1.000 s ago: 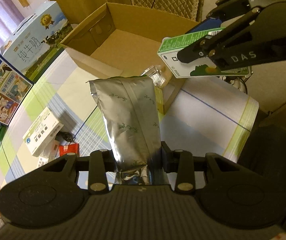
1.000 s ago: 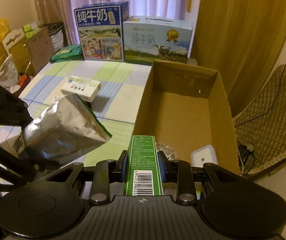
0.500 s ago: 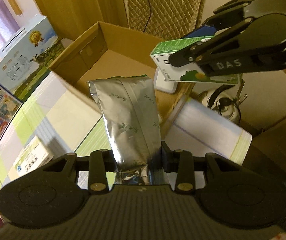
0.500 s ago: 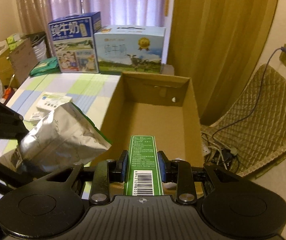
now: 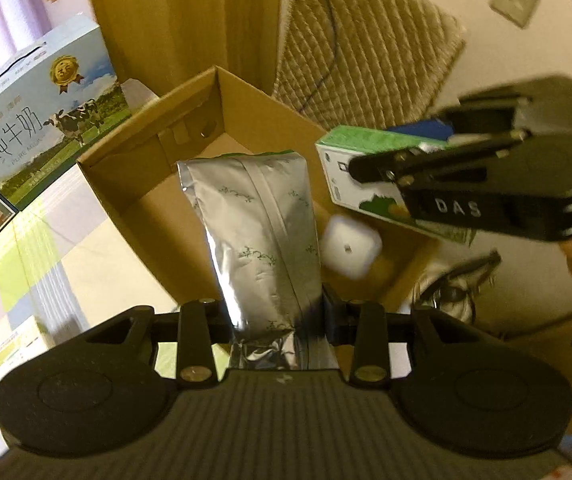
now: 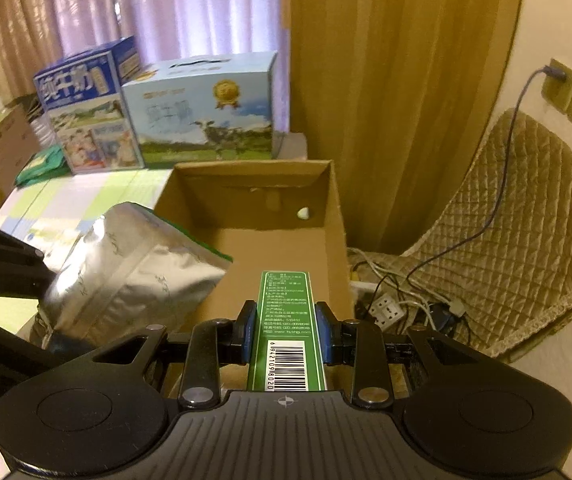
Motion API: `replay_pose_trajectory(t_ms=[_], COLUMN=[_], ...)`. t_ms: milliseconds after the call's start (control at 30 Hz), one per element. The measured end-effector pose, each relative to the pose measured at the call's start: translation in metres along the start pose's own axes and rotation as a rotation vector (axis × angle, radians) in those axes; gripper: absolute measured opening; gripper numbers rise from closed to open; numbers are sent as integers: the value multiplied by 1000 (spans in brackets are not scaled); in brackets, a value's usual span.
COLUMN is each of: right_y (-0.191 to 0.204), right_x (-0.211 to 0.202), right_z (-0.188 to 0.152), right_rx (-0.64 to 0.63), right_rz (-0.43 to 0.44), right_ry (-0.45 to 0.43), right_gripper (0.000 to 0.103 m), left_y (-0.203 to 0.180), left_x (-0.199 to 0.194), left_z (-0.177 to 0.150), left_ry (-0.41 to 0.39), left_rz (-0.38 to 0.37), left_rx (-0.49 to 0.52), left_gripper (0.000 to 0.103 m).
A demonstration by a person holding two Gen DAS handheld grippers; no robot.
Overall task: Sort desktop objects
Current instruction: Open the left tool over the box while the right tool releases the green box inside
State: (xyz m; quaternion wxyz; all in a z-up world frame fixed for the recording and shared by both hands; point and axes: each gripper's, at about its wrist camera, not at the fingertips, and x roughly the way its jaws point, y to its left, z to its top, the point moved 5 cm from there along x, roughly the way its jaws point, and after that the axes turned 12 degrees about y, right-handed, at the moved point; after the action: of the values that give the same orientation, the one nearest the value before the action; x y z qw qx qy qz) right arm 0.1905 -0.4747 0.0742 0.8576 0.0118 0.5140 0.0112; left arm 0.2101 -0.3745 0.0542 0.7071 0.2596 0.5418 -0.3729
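Foil pouch [image 5: 258, 236] and green carton [image 6: 286, 332] now hang over the box [image 5: 142, 148], clamped in your left [image 5: 276, 316] and right [image 6: 286, 332] tongs; release comes next.

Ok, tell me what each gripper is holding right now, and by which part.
Left gripper: silver foil pouch, clamped at its crimped bottom end. Right gripper: green carton, gripped across its sides near the barcode end.

My two wrist cameras ride just behind my tongs, looking forward and down from close above, and both take in the open box [image 5: 222, 92] [image 6: 336, 216].
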Motion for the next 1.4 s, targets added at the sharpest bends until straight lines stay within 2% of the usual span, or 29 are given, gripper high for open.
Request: replay_pose_trajectory(t_ms=[167, 333, 600, 767, 967, 1167, 1300, 1400], right_y=[-14, -19, -14, -19, -18, -2, 20, 42], right_x=[18, 33, 52, 55, 49, 37, 24, 12], right_z=[13, 22, 21, 21, 16, -4, -21, -35], right_rx=[35, 60, 74, 164, 163, 140, 102, 47], right_rz=[6, 24, 47, 135, 99, 79, 73, 72], right_ry=[-13, -19, -7, -59, -44, -30, -28, -35], right_gripper=[27, 27, 28, 29, 40, 57, 67, 74], left_y=[20, 36, 55, 65, 68, 64, 61, 61], left_x=[9, 17, 17, 14, 7, -1, -13, -21], left_z=[20, 27, 5, -12, -32, -56, -76, -94], left_ry=[-45, -96, -107, -108, -111, -105, -111, -108], left_rz=[-35, -62, -18, -1, -3, 4, 8, 19], left_rx=[-100, -198, -215, -217, -215, -207, -211, -227], left_gripper=[33, 35, 36, 36, 37, 38, 42, 50])
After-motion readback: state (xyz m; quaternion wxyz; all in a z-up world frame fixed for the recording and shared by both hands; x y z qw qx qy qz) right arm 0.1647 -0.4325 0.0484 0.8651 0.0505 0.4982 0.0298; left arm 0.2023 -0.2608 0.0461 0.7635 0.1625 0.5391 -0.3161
